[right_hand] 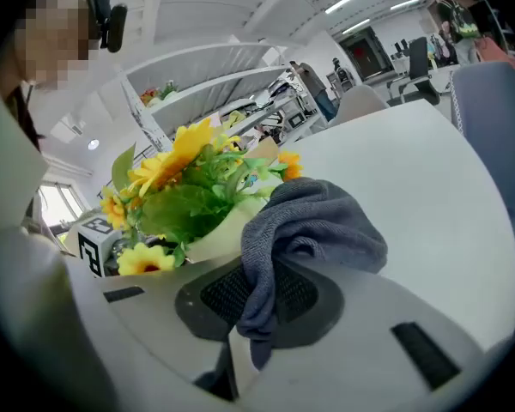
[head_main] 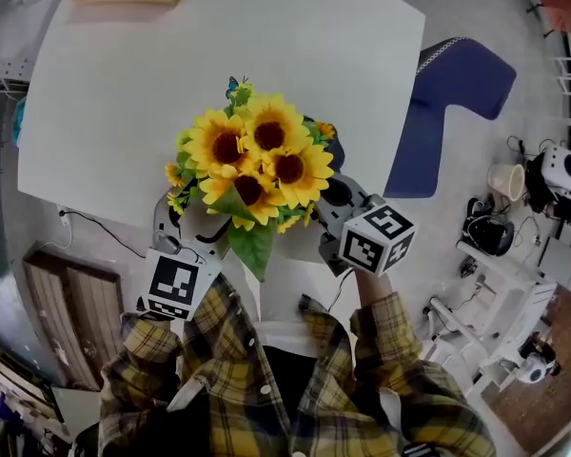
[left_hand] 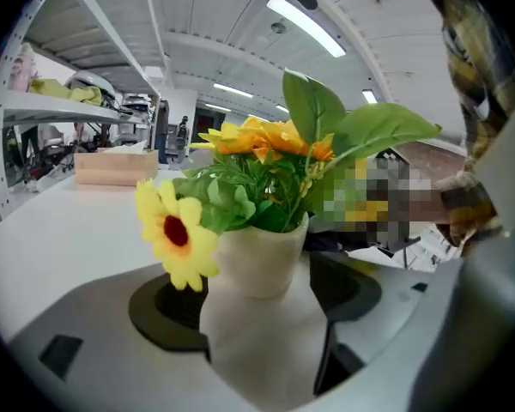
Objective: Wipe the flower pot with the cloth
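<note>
The cream, smooth-walled flower pot [left_hand: 259, 264] of yellow artificial sunflowers [head_main: 252, 160] stands on the white table [head_main: 219, 46]. The left gripper [left_hand: 257, 303] is released, its jaws wide apart on either side of the pot. The right gripper [right_hand: 256, 303] is clenched on a bunched grey knitted cloth [right_hand: 318, 221], just beside the pot's rim. Wiping seems about to begin. The next move likely calls for steadying the pot gently, then pressing the cloth onto its wall below the leaves.
</note>
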The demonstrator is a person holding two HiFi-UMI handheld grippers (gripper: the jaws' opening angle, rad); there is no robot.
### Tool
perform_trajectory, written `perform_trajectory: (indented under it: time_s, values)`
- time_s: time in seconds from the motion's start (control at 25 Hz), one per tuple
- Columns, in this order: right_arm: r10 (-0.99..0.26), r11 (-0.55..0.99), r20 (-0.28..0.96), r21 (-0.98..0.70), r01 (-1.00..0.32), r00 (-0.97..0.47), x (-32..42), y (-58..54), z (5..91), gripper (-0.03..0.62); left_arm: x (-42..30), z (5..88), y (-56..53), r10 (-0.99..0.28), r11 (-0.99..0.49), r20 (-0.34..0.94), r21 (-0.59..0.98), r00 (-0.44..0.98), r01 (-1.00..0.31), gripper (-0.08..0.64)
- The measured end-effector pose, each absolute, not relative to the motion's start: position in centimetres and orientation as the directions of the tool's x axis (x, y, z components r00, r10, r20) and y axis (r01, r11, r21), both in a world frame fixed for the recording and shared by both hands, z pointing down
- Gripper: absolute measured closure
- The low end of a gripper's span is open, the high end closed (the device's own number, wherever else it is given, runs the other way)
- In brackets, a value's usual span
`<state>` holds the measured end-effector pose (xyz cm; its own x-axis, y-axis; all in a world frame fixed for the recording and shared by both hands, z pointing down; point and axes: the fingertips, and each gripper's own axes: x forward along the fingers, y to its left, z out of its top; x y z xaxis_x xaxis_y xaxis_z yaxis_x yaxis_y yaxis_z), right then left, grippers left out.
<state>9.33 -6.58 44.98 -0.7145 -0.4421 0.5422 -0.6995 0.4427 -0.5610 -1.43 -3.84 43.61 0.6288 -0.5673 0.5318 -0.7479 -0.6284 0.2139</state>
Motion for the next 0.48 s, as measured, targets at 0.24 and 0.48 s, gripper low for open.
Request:
perform_trajectory:
  time_s: [0.24,0.48]
  values:
    - [-0.338,0.461,0.402,-0.718,-0.522,-0.851,8.9,-7.7,44.0,0.561,-0.4,43.8,-4.6,-0.525,-0.725,0.536,0.126,0.661,-0.677,0.199]
    - [-0.239,0.494,0.410,-0.729,-0.474,-0.880,8.4,-7.6,43.8,0.561,-0.8,43.9,-5.4,-0.536,-0.741,0.546,0.062,0.644,-0.669,0.201]
